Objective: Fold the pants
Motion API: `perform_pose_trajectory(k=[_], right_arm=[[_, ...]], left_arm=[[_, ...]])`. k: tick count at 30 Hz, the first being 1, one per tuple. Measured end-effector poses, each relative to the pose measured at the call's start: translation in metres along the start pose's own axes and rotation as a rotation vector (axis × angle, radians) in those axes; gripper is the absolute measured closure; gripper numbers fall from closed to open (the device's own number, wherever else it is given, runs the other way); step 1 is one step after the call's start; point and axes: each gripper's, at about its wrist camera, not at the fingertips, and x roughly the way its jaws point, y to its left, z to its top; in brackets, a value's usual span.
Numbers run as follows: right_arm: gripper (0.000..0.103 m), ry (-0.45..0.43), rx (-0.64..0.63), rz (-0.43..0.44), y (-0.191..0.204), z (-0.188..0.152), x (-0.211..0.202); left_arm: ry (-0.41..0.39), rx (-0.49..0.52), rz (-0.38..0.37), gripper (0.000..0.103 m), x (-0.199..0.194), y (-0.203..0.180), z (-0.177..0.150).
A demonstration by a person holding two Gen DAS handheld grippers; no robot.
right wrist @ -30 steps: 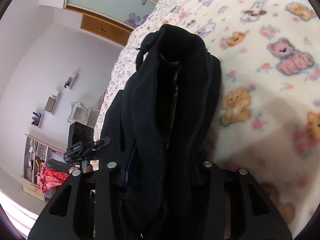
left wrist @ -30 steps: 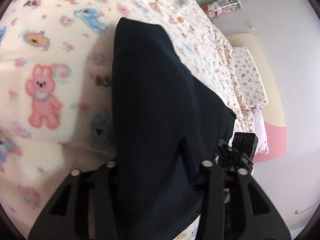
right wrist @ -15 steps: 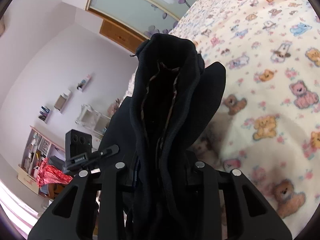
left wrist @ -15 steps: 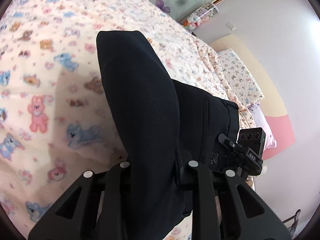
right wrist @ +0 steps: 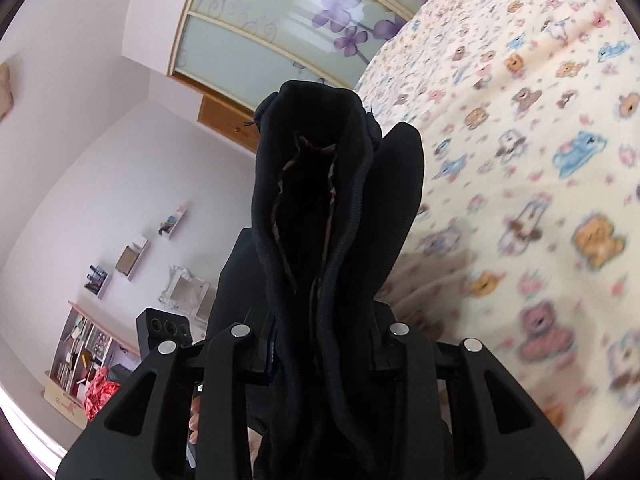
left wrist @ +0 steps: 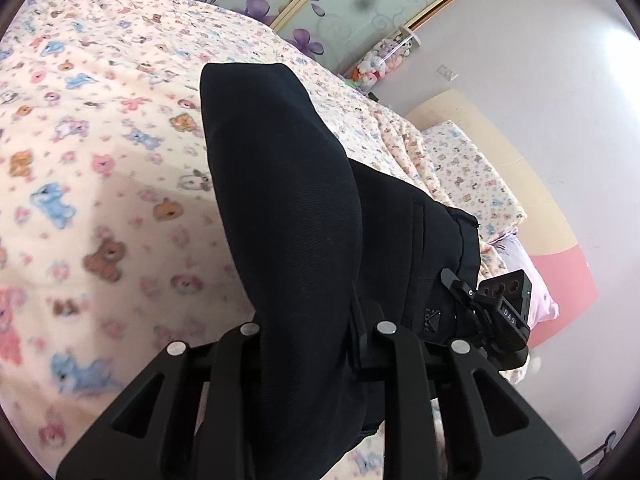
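Note:
The black pants (left wrist: 288,208) hang bunched above the bed, held at two places. In the left wrist view my left gripper (left wrist: 312,320) is shut on a thick fold of the cloth, which hides its fingertips and stands up in front of the camera. In the right wrist view my right gripper (right wrist: 320,332) is shut on the gathered waistband of the pants (right wrist: 332,200), whose brown-edged inner lining shows. The two grippers are close together. The right one's body (left wrist: 504,312) shows low on the right, and the left one's body (right wrist: 164,328) low on the left.
A cream bedspread (left wrist: 100,140) printed with bears lies beneath the pants and also fills the right side of the right wrist view (right wrist: 520,160). Pillows (left wrist: 472,168) lie at the headboard. Sliding wardrobe doors (right wrist: 280,20) and cluttered shelves (right wrist: 80,352) line the walls.
Both grippers have risen with the pants, and the bedspread now looks farther away. The left jaws have narrowed onto the cloth. Both views tilted up toward the wardrobe.

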Motion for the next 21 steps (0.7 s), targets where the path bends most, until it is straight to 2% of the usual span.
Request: perform_pose_trajectory(k=[6,9,13,16,17,19,21], right_arm=[[0.071,-0.024,0.029,-0.030,-0.028,0.009,0.001],[0.072,-0.007,0.064,-0.109,-0.051,0.005,0.009],[0.071,-0.006,0.131,-0.148,-0.073,-0.003,0.013],[0.070,-0.016,0.118,-0.165,-0.069,-0.007,0.012],[0.065,-0.016,0.126,-0.174,-0.069,-0.008,0.011],[0.050,-0.024,0.130,-0.207,-0.067,-0.006,0.006],[0.041,-0.049,0.142,-0.245,-0.066,-0.004,-0.006]], left_arm=[[-0.017,0.024,0.027,0.081,0.034,0.015,0.006],[0.006,-0.050,0.074,0.080,0.057,0.047,0.003],[-0.008,-0.146,0.025,0.068,0.073,0.082,-0.005],[-0.024,-0.127,0.054,0.060,0.073,0.080,-0.008],[-0.025,-0.123,0.062,0.059,0.072,0.079,-0.008],[-0.051,-0.139,0.071,0.057,0.060,0.076,-0.010],[-0.111,-0.154,0.089,0.055,0.040,0.076,-0.013]])
